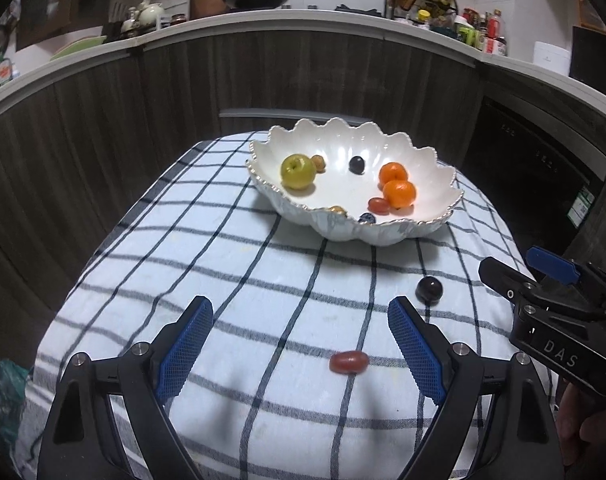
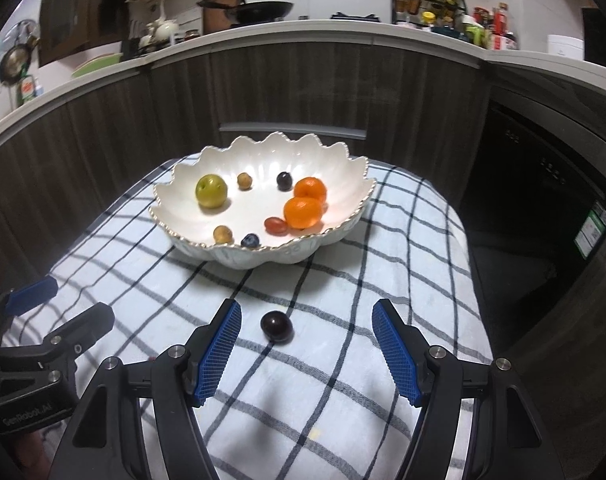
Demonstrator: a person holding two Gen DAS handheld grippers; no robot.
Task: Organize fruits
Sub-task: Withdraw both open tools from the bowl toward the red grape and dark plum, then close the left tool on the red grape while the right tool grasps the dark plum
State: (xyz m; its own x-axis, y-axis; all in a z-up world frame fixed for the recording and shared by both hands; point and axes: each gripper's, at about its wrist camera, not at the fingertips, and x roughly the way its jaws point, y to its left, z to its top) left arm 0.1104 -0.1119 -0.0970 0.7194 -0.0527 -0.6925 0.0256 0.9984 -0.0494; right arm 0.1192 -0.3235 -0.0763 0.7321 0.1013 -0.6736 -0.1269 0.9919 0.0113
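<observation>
Left tool wide, nothing held, straddling red grape tomato at lower centre on checked tabletop cloth; right tool open, empty, dark plum just ahead, left of centre. Both likely light, smooth, soft-skinned, prone to rolling: pinch across middle, gently. Scalloped bowl mid-frame, upper centre.

A glossy white ceramic bowl with gilt rim sits on soft checked cloth.
</observation>
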